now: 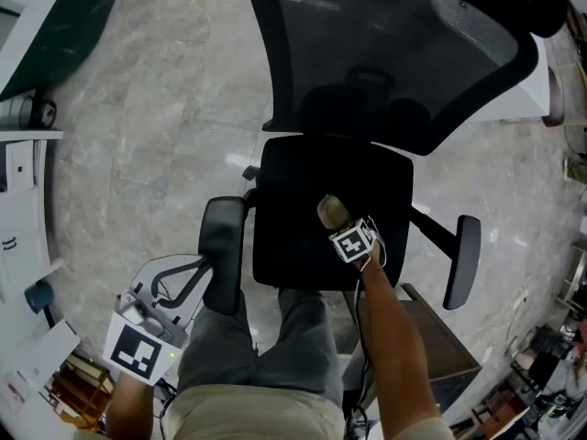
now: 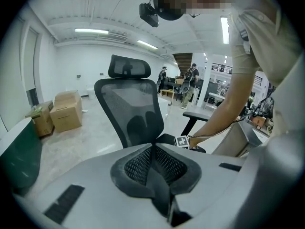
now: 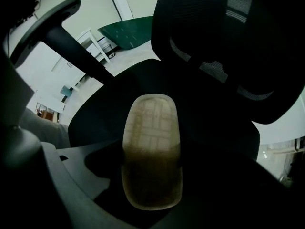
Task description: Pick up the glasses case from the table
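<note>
One finger of the right gripper (image 1: 343,229) shows grey in its own view; the other is lost in shadow. They stand wide, the glasses case (image 3: 151,151) between them, contact unclear. The case is at the black chair seat (image 1: 293,255), long axis along the fingers, far end toward the backrest (image 1: 394,53). Left gripper (image 2: 153,165) fingers are closed, empty.

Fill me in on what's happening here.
A person standing over a black office chair holds a gripper in each hand. The right gripper points steeply down at the seat. Its jaws are wide open around a tan checked glasses case lying there, and the pads do not seem to press on it. The left gripper is shut and empty, off beside the armrest.
</note>
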The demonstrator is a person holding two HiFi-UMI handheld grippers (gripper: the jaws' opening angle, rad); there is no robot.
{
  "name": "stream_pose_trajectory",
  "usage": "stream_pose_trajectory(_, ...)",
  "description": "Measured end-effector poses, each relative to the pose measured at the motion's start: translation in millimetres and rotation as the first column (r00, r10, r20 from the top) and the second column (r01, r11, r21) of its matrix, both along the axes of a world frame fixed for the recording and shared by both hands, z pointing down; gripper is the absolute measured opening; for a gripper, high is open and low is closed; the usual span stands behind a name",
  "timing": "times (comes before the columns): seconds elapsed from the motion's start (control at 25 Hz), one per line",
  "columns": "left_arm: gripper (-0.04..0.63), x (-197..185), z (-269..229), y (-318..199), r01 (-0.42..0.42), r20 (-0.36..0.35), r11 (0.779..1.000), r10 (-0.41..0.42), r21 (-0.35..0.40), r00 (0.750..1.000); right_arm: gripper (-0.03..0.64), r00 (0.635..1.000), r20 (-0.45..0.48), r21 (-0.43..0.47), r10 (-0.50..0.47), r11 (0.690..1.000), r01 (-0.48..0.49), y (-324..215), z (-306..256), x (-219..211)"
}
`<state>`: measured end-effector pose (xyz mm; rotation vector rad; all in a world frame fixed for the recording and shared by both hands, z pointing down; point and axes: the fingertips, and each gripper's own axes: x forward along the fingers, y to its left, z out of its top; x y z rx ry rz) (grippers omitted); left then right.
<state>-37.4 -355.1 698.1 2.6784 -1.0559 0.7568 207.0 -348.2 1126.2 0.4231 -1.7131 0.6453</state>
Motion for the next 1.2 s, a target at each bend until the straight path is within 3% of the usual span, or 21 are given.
stream_pose_trajectory(0.2,0.037,-5,-18,-7,0.008,-0.019,0.999,-0.007,0.045,1.0,0.353,0.993,0.055,0.082,0.109,0.99,-0.114,-17,-40,-6)
stream_pose_trajectory(0.4,0.037,-10,-52,-7,-0.004,-0.036,0.996,0.007,0.092,0.999,0.353,0.96,0.136,0.122,0.246,0.957,-0.263,-25,-100,-10)
stream_pose_trajectory(0.44,0.037,-13,-57,-6,0.011,-0.039,0.997,-0.008,0.08,0.999,0.353,0.95,0.154,0.134,0.272,0.947,-0.292,-28,-115,-10)
stream_pose_trajectory(0.56,0.037,-29,-60,8,0.136,-0.055,0.987,-0.141,-0.09,0.988,0.353,0.916,0.212,0.167,0.34,0.911,-0.377,-35,-160,-9)
stream_pose_trajectory(0.64,0.037,-33,-73,12,0.153,-0.07,0.982,-0.162,-0.109,0.984,0.353,0.888,0.256,0.181,0.382,0.884,-0.432,-37,-191,-7)
stream_pose_trajectory(0.84,0.037,-35,-115,11,0.108,-0.079,0.993,-0.111,-0.036,0.991,0.353,0.796,0.379,0.191,0.472,0.802,-0.567,-36,-272,-5)
stream_pose_trajectory(1.08,0.037,-39,-160,11,0.065,-0.104,0.997,-0.061,0.042,0.993,0.353,0.626,0.549,0.154,0.554,0.669,-0.727,-29,-368,-4)
stream_pose_trajectory(1.2,0.037,-40,-178,12,0.026,-0.09,0.995,-0.017,0.092,0.996,0.353,0.567,0.622,0.158,0.539,0.623,-0.766,-27,-420,-5)
